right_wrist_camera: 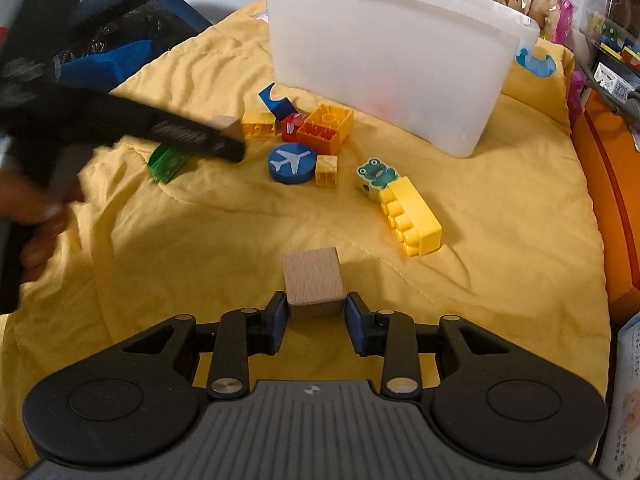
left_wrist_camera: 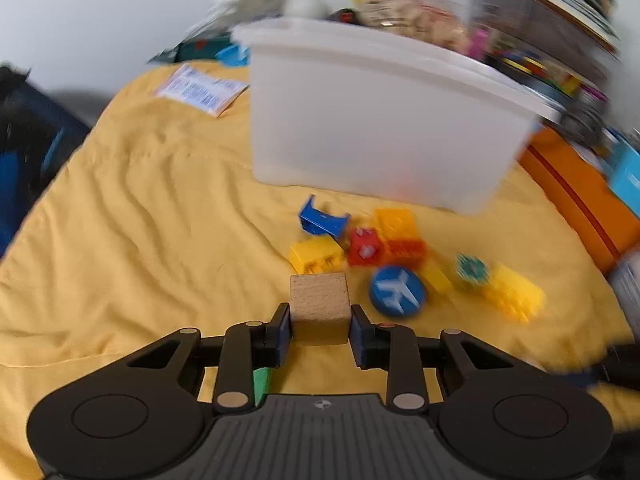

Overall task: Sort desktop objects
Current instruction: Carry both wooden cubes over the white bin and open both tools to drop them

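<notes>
1. Two claws are in use. The left claw [left_wrist_camera: 320, 320] is closed narrowly on one wooden cube [left_wrist_camera: 319, 304], with both pads pressed against its sides.
2. The right claw [right_wrist_camera: 314, 308] is opened only slightly. A second wooden cube [right_wrist_camera: 314, 280] sits between its fingertips on the yellow cloth [right_wrist_camera: 160, 260], and a slim gap is seen at each pad, so it is not gripped.
3. One green piece [left_wrist_camera: 262, 384] is seen just beneath the left claw, behind its left finger.
4. One blue disc [left_wrist_camera: 397, 290] with a white aeroplane is found just ahead of the left claw, to its right.
5. A cluster is counted ahead of the right claw and a little to its left: one small yellow brick [right_wrist_camera: 326, 170], one yellow brick [right_wrist_camera: 260, 124], one red brick [right_wrist_camera: 290, 128], one large orange brick [right_wrist_camera: 330, 126] and one dark blue piece [right_wrist_camera: 274, 102].
6. Ahead and to the right of the right claw, one frog block [right_wrist_camera: 374, 174] is seen touching one long yellow brick [right_wrist_camera: 414, 216].
7. One white bin [right_wrist_camera: 380, 60] is placed beyond all the bricks, farthest from both claws. What lies inside it cannot be told.
8. One light blue piece [right_wrist_camera: 536, 62] is seen behind the bin, on the right.
</notes>
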`<state>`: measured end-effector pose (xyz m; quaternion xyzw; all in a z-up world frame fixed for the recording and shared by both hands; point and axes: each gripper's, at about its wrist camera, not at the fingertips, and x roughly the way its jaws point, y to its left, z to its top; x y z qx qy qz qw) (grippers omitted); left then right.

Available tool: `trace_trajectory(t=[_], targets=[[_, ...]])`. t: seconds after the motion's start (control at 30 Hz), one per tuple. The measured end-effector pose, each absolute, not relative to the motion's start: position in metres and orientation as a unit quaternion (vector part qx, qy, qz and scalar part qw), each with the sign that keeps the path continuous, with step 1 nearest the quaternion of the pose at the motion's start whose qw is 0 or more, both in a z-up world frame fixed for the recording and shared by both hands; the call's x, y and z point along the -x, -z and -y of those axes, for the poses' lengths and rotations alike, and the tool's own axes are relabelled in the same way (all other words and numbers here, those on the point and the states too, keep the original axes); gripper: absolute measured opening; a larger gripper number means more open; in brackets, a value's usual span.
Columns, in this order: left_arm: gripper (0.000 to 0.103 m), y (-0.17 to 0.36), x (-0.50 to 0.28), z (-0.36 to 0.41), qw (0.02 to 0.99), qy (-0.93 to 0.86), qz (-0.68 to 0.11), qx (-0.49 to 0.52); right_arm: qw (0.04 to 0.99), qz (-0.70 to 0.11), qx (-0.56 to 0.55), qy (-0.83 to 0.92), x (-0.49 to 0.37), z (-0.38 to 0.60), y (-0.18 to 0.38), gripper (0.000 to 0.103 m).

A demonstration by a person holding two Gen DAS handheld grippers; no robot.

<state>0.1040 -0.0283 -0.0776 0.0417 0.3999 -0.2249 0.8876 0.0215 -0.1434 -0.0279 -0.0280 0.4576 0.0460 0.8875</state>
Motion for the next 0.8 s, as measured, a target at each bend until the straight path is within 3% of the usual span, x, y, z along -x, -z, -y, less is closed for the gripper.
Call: trace_trajectory(t=[0.1,0.17,0.23,0.5,0.8], targets=[[0.033,0.069,-0.083,0.023,0.879,0.251,-0.401,-0.058,0.894,-0.446,0.029,-0.036,-0.024,0.145,0.032,0.049],[0.033,0.068,-0.072,0.021,0.873,0.260,-0.406,-0.070,0.895,-0.444,0.023,-0.036,-0.025,0.147,0.035,0.048],[0.033,0.068,-0.063,0.020,0.869,0.267,-0.408,-0.082,0.894,-0.446,0.018,-0.043,-0.027,0.148,0.034,0.033],[0.033,0.038,-0.052,0.018,0.878,0.284,-0.378,-0.073,0.897,-0.438,0.044,-0.037,-0.029,0.141,0.019,0.032],[0.033,-0.030,-0.082,0.028,0.908,0.288,-0.294,-0.083,0.919,-0.391,0.055,-0.010,-0.050,0.162,-0.040,0.033]])
